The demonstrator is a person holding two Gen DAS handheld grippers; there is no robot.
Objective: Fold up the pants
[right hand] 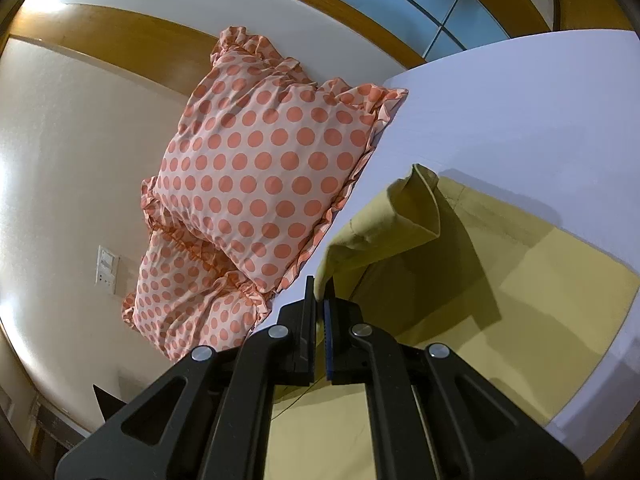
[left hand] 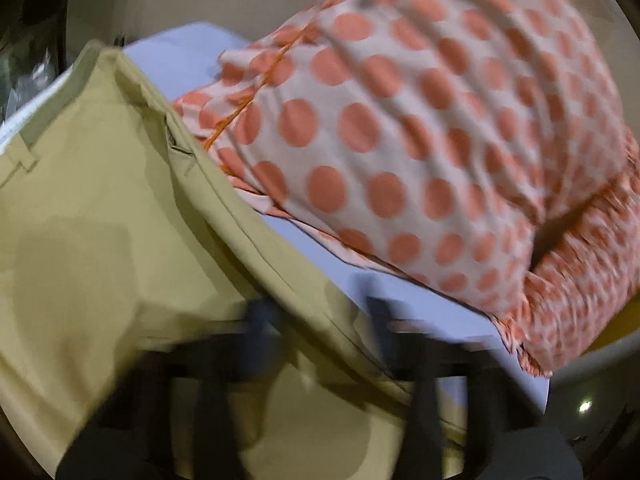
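Note:
Khaki yellow pants [right hand: 500, 280] lie on a white bed sheet [right hand: 520, 112]. My right gripper [right hand: 320, 292] is shut on a raised edge of the pants [right hand: 376, 216] and lifts that fold off the bed. In the left wrist view the pants [left hand: 112, 240] fill the left and bottom, with waistband and belt loop at the upper left. My left gripper [left hand: 316, 312] is blurred; its two dark fingers [left hand: 260, 320] stand apart on either side of a pants seam, over the cloth.
Two polka-dot pillows, white with orange dots and frilled edges [right hand: 256, 184], lie on the bed beside the pants; they also show in the left wrist view [left hand: 420, 128]. A cream wall with a switch plate [right hand: 107, 266] and wooden trim [right hand: 120, 36] stands behind.

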